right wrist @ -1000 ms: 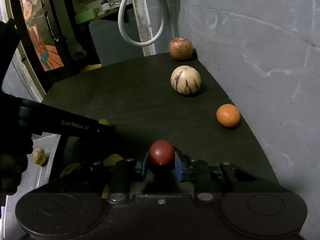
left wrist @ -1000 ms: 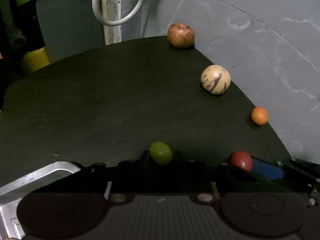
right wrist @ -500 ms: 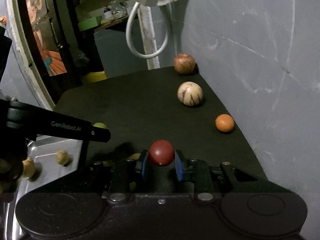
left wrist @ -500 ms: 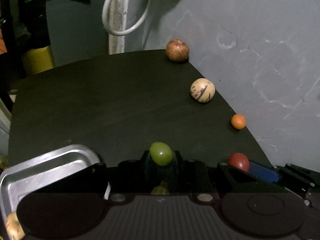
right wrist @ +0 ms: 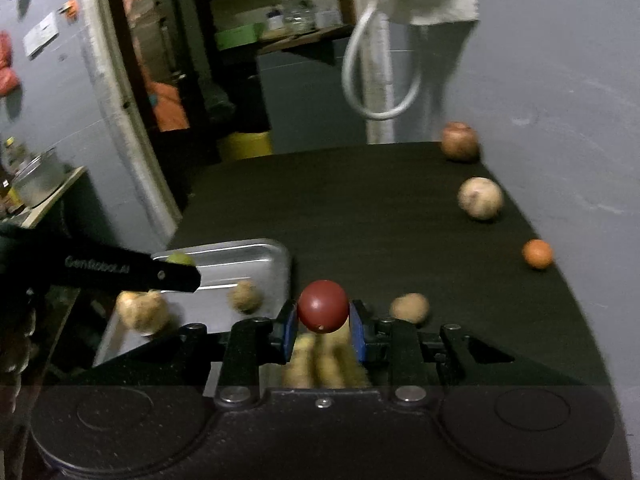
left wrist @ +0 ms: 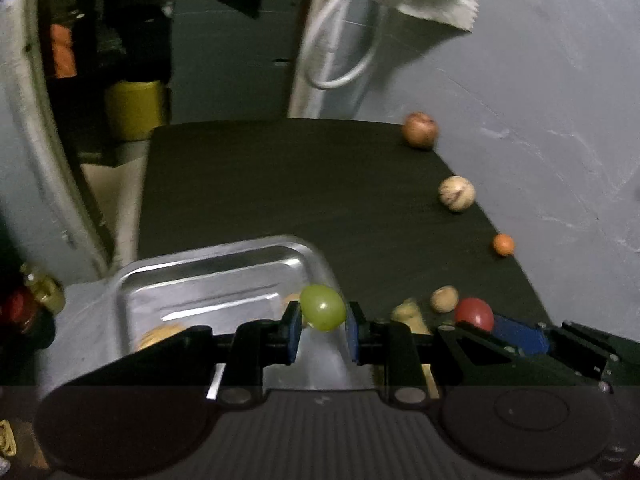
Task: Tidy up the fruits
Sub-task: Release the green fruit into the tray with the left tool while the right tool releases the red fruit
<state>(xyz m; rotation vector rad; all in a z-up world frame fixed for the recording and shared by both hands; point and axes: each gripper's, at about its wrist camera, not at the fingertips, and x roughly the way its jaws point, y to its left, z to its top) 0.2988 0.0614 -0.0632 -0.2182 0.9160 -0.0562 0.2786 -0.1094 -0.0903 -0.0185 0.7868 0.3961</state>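
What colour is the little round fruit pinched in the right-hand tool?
Dark red. The round fruit shows best in the right wrist view, held between the blue-padded jaws.

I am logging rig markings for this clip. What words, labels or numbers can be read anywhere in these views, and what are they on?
"GenRobot.AI": white lettering, blurred, on the black side of the left gripper in the right wrist view.
White paper label on the grey door at far left: too blurred to read.
Jar labels on the back shelf: too small to read.
The left wrist view shows no readable text.
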